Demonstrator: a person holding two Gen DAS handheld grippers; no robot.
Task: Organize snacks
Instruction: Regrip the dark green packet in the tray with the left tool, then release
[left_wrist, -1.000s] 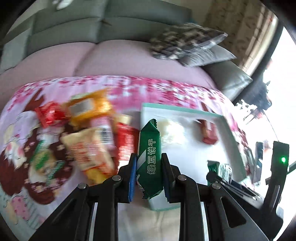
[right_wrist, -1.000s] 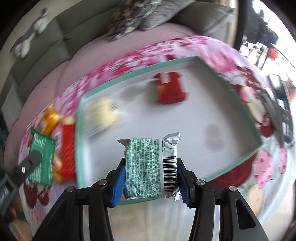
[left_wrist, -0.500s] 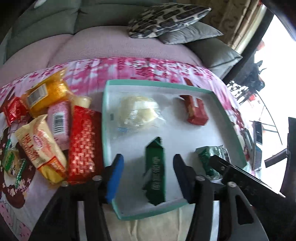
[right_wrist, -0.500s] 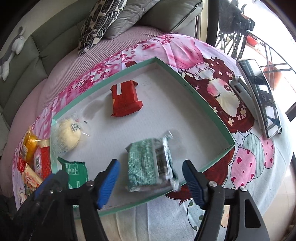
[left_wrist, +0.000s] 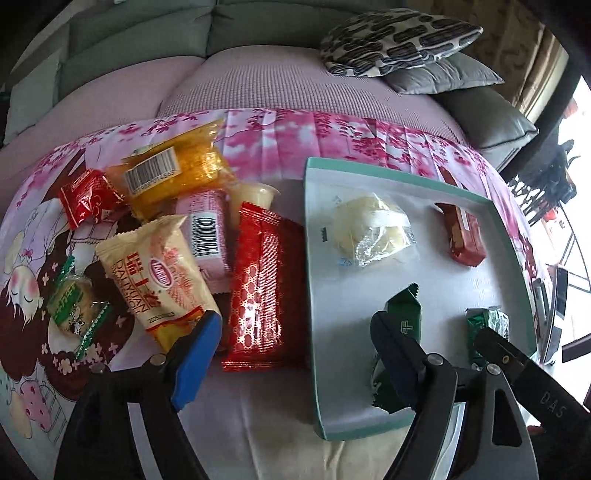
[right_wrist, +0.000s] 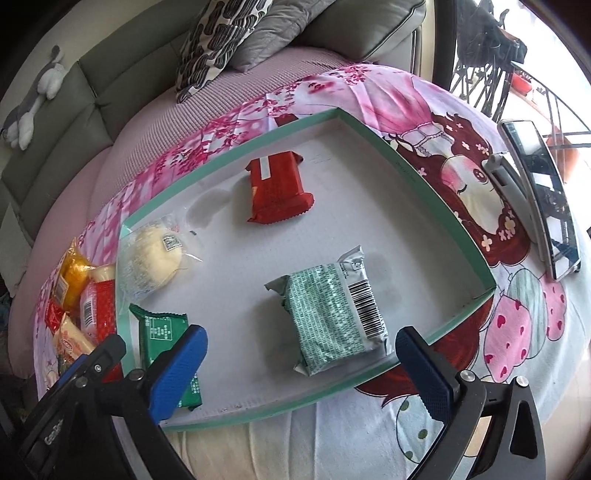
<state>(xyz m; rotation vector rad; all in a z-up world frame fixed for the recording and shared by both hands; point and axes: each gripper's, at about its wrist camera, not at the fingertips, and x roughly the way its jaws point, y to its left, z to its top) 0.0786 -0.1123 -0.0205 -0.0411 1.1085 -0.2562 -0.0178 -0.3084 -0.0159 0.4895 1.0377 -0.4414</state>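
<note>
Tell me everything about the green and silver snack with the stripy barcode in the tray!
The green and silver snack is a puffy, crinkly foil packet with tiny white print, a barcode and silver crimped ends. It lies flat on the white floor of the teal-rimmed tray, near the front wall, slanted. The right gripper hangs over it, jaws opening, pads off it. No other snack touches it.

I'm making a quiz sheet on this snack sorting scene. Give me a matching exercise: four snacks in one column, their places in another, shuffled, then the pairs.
Things:
1. dark green packet
2. red wafer packet
3. orange packet
4. pale round bun

Places:
A. on the cloth outside the tray, in the pile
B. in the tray, far side
C. in the tray, near corner beside the left gripper
D. in the tray, against the wall next to the pile

Pairs: 1-C, 2-B, 3-A, 4-D
</note>
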